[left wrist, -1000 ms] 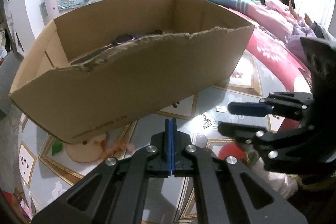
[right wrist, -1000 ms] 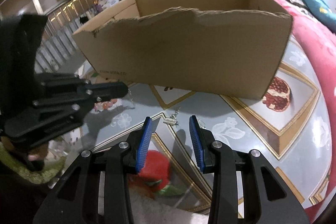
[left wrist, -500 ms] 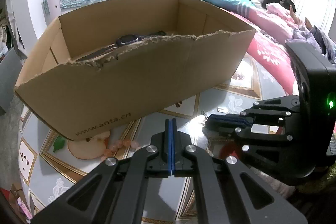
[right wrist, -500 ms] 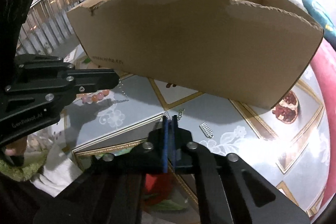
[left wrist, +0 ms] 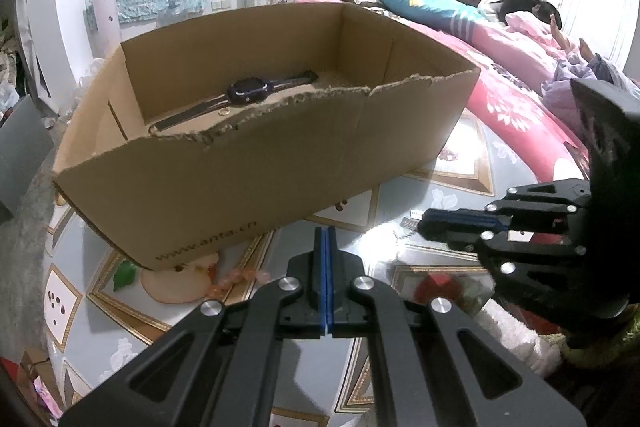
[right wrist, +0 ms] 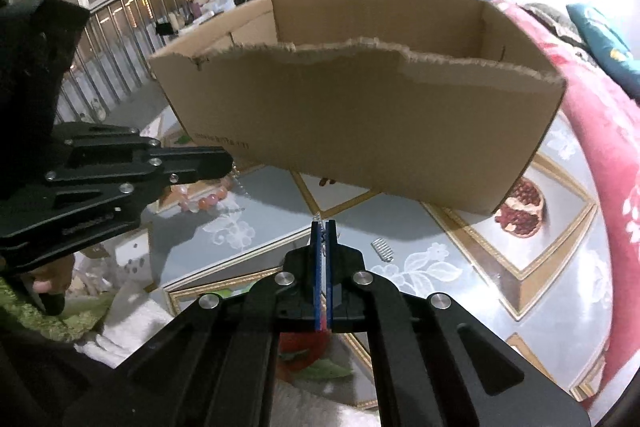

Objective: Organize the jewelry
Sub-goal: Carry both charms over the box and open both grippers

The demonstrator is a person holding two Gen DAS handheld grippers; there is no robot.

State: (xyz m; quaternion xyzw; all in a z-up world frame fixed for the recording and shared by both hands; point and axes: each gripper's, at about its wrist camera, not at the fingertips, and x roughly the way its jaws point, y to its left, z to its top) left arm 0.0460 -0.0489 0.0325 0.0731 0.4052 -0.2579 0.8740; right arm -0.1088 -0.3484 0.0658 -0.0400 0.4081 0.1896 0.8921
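Observation:
My right gripper (right wrist: 323, 227) is shut on a small silver earring (right wrist: 317, 216), just above the patterned tabletop (right wrist: 460, 267) in front of the cardboard box (right wrist: 360, 131). A second silver piece (right wrist: 382, 250) lies on the table just to its right. My left gripper (left wrist: 325, 239) is shut with nothing in it, near the box's front wall (left wrist: 240, 179). Inside the box lie a dark watch (left wrist: 248, 91) and a small gold ring (left wrist: 224, 113). A pink bead bracelet (left wrist: 236, 277) (right wrist: 208, 203) and a thin chain (right wrist: 240, 187) lie by the box's front corner.
A bed with a pink cover (left wrist: 512, 99) runs along the right, and a person lies on it at the far end. A railing (right wrist: 120, 39) stands to the left behind the table. White and green cloth (right wrist: 120, 311) lies at the near edge.
The right gripper's jaws went from open around the silver earring on the table to shut on it. The left gripper stayed shut.

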